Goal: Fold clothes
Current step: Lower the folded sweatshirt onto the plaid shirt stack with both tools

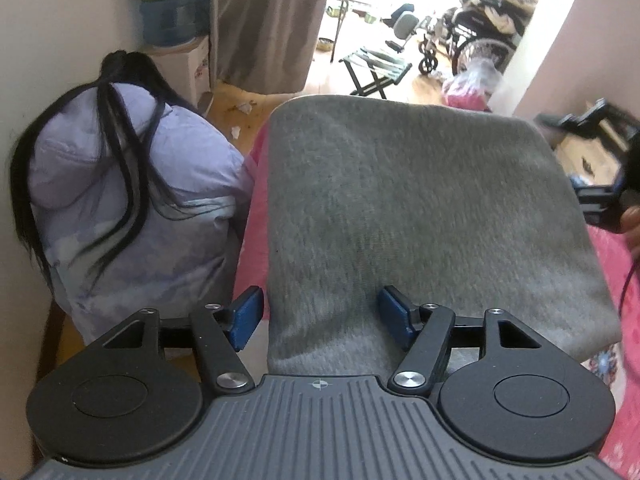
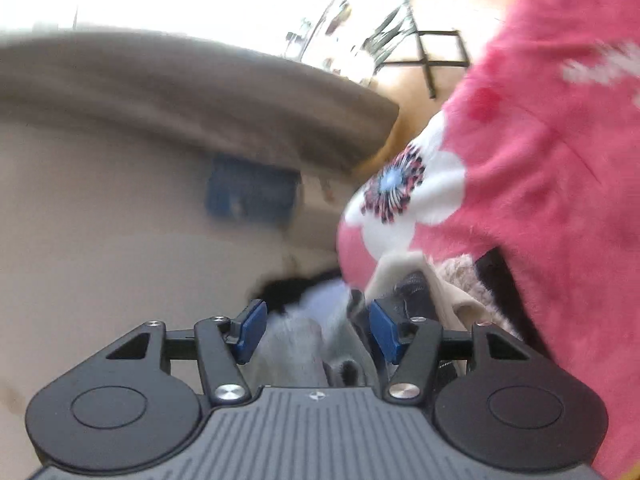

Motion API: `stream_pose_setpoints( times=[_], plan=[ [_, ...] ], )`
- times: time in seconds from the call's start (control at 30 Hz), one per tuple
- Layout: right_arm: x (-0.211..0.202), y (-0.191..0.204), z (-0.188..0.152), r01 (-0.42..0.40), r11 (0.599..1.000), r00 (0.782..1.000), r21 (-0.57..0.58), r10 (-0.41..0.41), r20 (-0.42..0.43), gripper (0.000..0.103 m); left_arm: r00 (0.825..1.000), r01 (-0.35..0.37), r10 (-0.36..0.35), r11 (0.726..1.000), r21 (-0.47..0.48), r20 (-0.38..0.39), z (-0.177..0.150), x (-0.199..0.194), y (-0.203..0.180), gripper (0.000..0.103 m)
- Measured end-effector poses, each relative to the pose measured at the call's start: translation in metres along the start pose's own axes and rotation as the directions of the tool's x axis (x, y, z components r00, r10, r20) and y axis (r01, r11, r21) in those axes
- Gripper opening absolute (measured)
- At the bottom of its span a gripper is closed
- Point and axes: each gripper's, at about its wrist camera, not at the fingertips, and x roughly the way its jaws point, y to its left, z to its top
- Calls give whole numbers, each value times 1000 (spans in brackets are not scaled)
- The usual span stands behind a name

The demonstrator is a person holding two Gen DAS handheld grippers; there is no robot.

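Both grippers open and empty, grey garment (image 1: 420, 220) on pink blanket (image 1: 256, 216), possibly bed

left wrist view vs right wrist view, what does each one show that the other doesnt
Only the left wrist view shows the folded grey knit garment lying flat, a person in a pale lilac padded jacket, the blue water-cooler bottle, a wheelchair and the right claw at the frame edge.

Only the right wrist view, which is blurred, shows the white flower print and a beige fabric piece by its open claw.

Both share the pink fleece blanket and a folding stool.
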Motion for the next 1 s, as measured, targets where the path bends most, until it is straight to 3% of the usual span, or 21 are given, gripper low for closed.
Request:
stream_pose_setpoints(
  times=[0.1,0.2,0.33,0.43,0.57,0.63,0.73,0.87,1.0],
  plan=[
    [-11,4,-11,-15,996,992,-91,3,-124,65,1000,-13,13,1000,24,-24,5,0,-2,65],
    [-16,9,-35,18,973,955,-229,-84,-284,69,998,-21,23,999,39,-51,10,1,-3,65],
    [-16,-2,-67,57,956,904,-288,-172,-392,72,997,-25,29,999,47,-78,16,3,-3,65],
    [-14,-10,-80,60,960,900,-272,-170,-400,71,996,-30,34,998,49,-88,18,5,-3,65],
    [-13,-5,-91,69,957,903,-282,-179,-389,47,993,-42,48,998,54,-106,20,6,1,65],
    [-21,-2,-95,54,963,908,-264,-158,-389,41,992,-41,47,998,48,-117,21,6,3,65],
    [-23,-9,-97,80,960,913,-269,-178,-366,41,992,-42,48,998,54,-118,22,7,0,65],
    [-31,-29,-96,98,981,909,-168,-157,-387,39,992,-44,49,998,43,-119,23,9,-3,65],
    [-35,-10,-89,132,953,886,-272,-236,-399,46,991,-71,77,996,59,-106,22,1,-7,65]
  ],
)
